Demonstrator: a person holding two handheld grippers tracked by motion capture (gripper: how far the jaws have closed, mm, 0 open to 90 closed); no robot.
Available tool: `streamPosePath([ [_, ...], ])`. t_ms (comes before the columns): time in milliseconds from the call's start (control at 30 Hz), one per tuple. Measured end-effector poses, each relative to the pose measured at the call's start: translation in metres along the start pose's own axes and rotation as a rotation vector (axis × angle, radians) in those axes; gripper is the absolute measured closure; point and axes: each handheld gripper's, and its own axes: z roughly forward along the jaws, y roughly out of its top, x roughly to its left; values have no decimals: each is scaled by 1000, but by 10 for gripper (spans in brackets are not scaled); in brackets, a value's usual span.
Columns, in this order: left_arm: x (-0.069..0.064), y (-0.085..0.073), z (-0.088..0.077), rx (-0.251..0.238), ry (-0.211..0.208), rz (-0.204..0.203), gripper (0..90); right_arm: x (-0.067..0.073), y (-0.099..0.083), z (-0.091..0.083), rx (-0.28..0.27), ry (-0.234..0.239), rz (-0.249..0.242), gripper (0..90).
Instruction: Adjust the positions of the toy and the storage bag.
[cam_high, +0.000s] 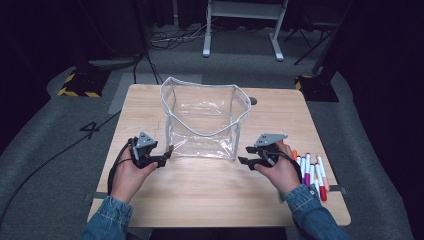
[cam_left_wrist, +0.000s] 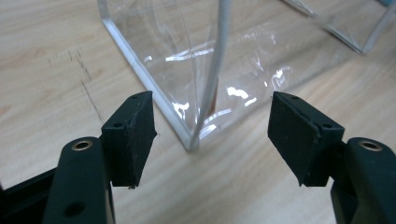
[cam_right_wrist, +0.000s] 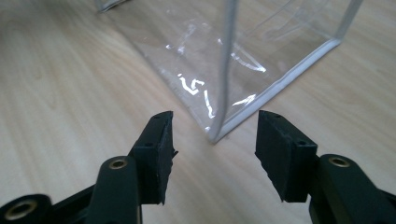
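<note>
The clear pouch (cam_high: 205, 120) stands upright and open-topped at the middle of the table (cam_high: 200, 200), white piping along every edge. It appears empty, though glare on the plastic makes the floor of it hard to read.

Left gripper (cam_high: 162, 160): positioned at the pouch's near left bottom corner, jaws spread wide. In the left gripper view the vertical corner seam (cam_left_wrist: 212, 79) lies between the two pads (cam_left_wrist: 133, 133), with clear table on either side of it. Nothing is held.

Right gripper (cam_high: 248, 161): positioned at the near right bottom corner, jaws likewise wide apart. In the right gripper view that corner (cam_right_wrist: 219, 126) sits just ahead of the pads (cam_right_wrist: 275, 149), between their lines but not touched. Nothing is held.

A row of markers (cam_high: 312, 172) lies on the table at the right edge, just beside the right hand (cam_high: 282, 172) and well apart from the pouch.

Step in hand, as judged: both grippers are lined up on the pouch's two near corners, ahead of any grip.

Next move, if the pouch is to be held or steadied: advance each gripper until the seam is fully between the pads, then close on the piping rather than the slick panel. Closing short of the seam would likely push the light pouch away.
</note>
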Motion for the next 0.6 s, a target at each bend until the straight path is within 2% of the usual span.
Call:
streamPosePath([
  [67, 1, 5, 7, -9, -1, 13, 402, -4, 5, 4, 1, -2, -4, 488],
  [133, 1, 8, 11, -14, -4, 23, 477, -8, 11, 10, -7, 32, -4, 552],
  [167, -1, 10, 16, -30, -12, 23, 589, -9, 14, 14, -12, 63, -8, 602],
  [200, -1, 11, 18, -24, -15, 22, 677, -11, 17, 17, -12, 76, -16, 641],
  [233, -2, 12, 21, -10, -2, 40, 677, -11, 17, 17, -12, 76, -16, 641],
  [267, -4, 14, 21, 20, 0, 56, 833, -12, 21, 22, -4, 84, -41, 793],
  [333, -7, 16, 21, 35, 28, 99, 861, -12, 23, 22, 14, 64, -45, 867],
  [367, -9, 16, 20, 39, 31, 107, 865, -11, 23, 22, 17, 66, -37, 874],
  [433, -10, 16, 19, 39, 18, 102, 866, -12, 22, 20, 18, 66, -39, 880],
  [500, -16, 14, 16, 33, -28, 87, 864, -10, 15, 9, 34, 53, -45, 881],
  [600, -32, 9, 9, 54, -47, 162, 862, -6, 6, -1, 39, 58, -40, 881],
])
